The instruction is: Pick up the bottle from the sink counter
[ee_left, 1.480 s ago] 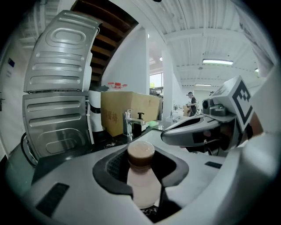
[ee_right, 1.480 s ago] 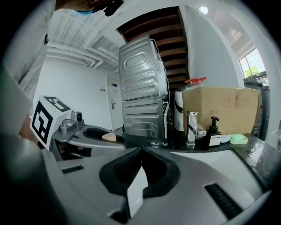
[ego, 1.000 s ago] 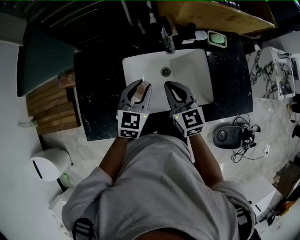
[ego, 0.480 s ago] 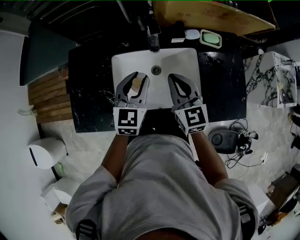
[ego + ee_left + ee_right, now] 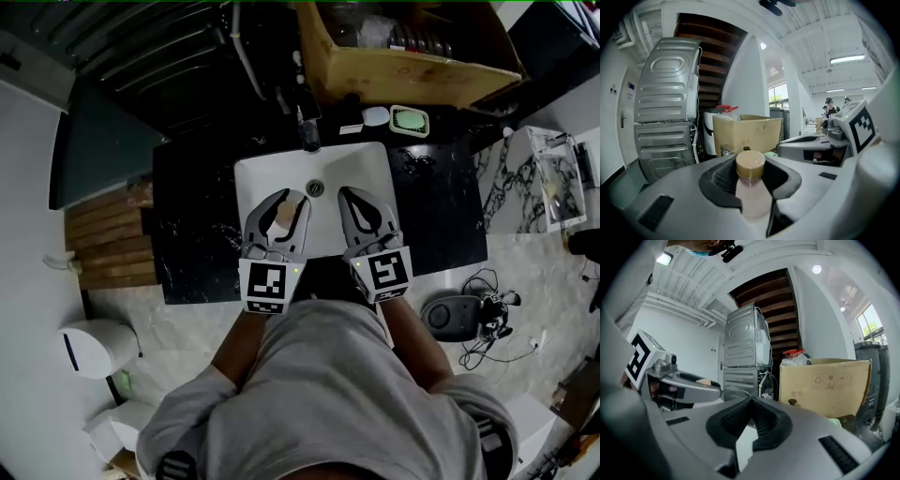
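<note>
Left gripper: my left gripper [image 5: 286, 198] was clamped on a small bottle, its jaws held wide by the bottle's body.
Bottle: the bottle [image 5: 752, 197] had a pale, cloudy body and a round tan cap [image 5: 750, 165]. It stood upright between my left jaws, with the cap rising just past the dark pads. I held it clear of the counter, over the near half of the basin.
Right gripper: my right gripper [image 5: 750, 401] had its tips together with nothing between them. It was level with the left gripper, just to its right and not touching it.
Below both grippers: a white sink basin [image 5: 375, 173] was set in a black speckled counter [image 5: 197, 220].
Straight ahead: a faucet [image 5: 307, 133] stood at the basin's far edge, with a cardboard box [image 5: 825, 380] beyond it.
Ahead, right of my right gripper: a green soap dish [image 5: 409, 120] sat on the counter.
Ahead, left of my left gripper: a tall grey ribbed metal appliance [image 5: 668, 131] stood there.
</note>
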Motion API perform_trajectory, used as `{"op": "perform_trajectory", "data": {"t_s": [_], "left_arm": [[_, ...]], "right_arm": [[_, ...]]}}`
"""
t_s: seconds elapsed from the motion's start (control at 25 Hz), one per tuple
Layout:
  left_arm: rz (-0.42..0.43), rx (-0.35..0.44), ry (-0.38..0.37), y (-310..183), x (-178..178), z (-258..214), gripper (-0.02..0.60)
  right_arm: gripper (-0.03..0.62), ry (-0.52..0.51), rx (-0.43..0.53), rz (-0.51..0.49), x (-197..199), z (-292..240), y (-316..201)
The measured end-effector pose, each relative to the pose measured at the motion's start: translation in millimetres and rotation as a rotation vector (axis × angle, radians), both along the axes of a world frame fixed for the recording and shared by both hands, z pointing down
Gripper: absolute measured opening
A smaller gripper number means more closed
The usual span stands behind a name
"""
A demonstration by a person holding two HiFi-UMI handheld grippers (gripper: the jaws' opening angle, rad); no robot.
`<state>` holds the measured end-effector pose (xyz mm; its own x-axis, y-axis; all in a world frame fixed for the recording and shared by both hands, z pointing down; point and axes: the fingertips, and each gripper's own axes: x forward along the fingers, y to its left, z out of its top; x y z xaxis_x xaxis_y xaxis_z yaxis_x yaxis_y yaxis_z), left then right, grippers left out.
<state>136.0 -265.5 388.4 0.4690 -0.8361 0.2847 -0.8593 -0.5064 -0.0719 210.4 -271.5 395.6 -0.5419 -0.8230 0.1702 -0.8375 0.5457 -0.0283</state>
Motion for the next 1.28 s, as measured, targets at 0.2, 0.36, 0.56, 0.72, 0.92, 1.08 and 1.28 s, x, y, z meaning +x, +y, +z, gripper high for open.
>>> {"op": "perform_trajectory", "data": {"t_s": [0.2,0.36,0.56,0.72,0.92,1.08,1.28], "left_arm": [[0.043,0.012,-0.004,1.8,-0.9,-7.1,0.127],[0.051,0.021,-0.001,-0.3,-4.7,-9.7,0.127],[0.047,0.015,0.002,0.3,-11.1,-8.9,0.127],[0.043,0.007,0.004,0.4,-14.0,-5.6,0.127],[0.042,0.008,0.008,4.0,-14.5,-3.8,0.127],[0.031,0.005,0.009,6.3,-18.9,-2.8,0.127],[0.027,0.014,0.008,6.6,-21.2,-5.0,0.127]], "right_arm": [[0.009,0.012,0.017,0.037,-3.0,-9.0,3.0],[0.009,0.029,0.010,0.046,-5.9,-6.4,3.7],[0.009,0.027,0.026,0.056,-8.7,-12.9,4.9],[0.009,0.045,0.013,0.040,-13.4,-11.1,4.6],[0.009,0.047,0.002,0.032,-16.7,-8.1,7.0],[0.009,0.049,0.007,0.032,-19.5,-8.3,7.8],[0.009,0.050,0.014,0.022,-20.9,-10.0,11.5]]}}
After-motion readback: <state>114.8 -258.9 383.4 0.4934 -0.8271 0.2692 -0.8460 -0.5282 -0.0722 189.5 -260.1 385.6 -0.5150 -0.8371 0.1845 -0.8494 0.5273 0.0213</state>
